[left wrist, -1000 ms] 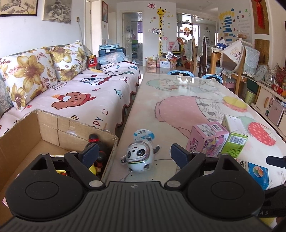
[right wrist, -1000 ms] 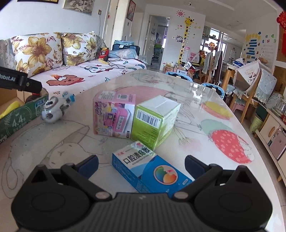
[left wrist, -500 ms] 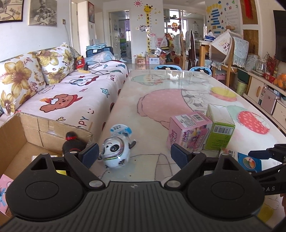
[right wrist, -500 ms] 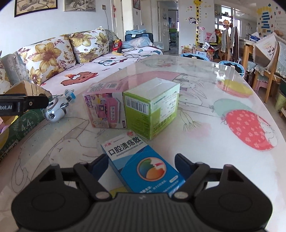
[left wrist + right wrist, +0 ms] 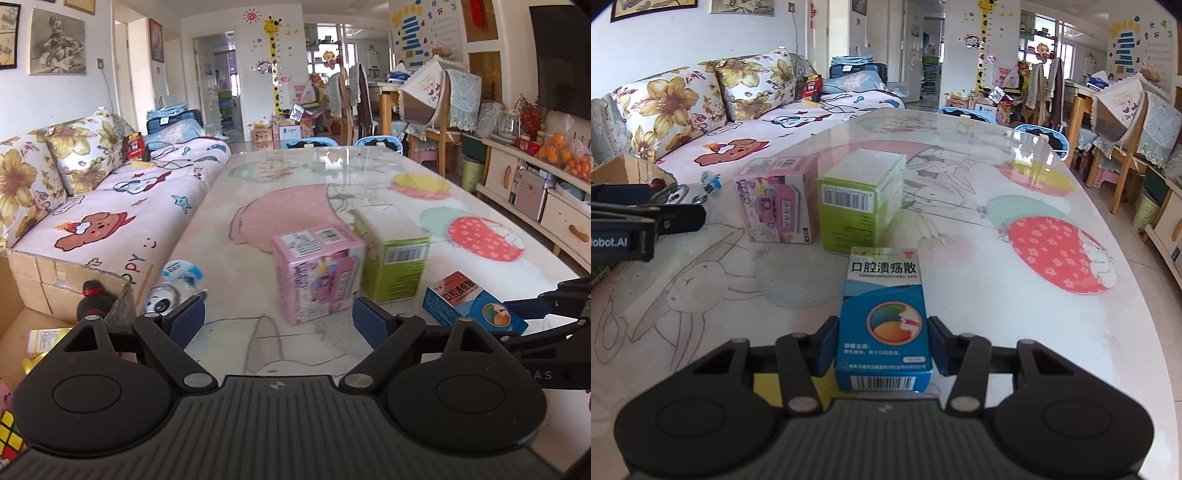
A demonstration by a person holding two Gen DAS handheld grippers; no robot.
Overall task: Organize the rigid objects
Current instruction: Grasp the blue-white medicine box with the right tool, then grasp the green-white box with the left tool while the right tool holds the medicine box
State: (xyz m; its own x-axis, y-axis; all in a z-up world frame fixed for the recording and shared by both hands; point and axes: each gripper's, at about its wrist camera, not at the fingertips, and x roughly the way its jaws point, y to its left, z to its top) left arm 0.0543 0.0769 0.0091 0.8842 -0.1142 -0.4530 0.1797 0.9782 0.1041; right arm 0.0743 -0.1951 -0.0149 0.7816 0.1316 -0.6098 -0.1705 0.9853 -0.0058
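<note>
A blue medicine box (image 5: 884, 317) lies flat on the table, lengthwise between the fingers of my right gripper (image 5: 882, 343). Its jaws are closing, and both pads touch the box's sides. The left wrist view shows the same blue box (image 5: 472, 304) at the far right. Beyond it a pink toy box (image 5: 779, 203) and a green box (image 5: 857, 199) stand side by side. My left gripper (image 5: 279, 319) is open over bare table with nothing between its fingers. The pink box (image 5: 317, 273) is just ahead of it, and a panda toy (image 5: 170, 295) lies to its left.
An open cardboard carton (image 5: 44, 273) stands off the table's left edge, holding a Rubik's cube (image 5: 9, 432), a black doll (image 5: 92, 299) and other small items. A sofa (image 5: 110, 206) runs along the left. The printed tabletop (image 5: 997, 258) stretches far ahead.
My right gripper's jaws have come in from wide open onto the blue box, which now lies straight between them. The left gripper has drifted right, from the panda toward the pink box.
</note>
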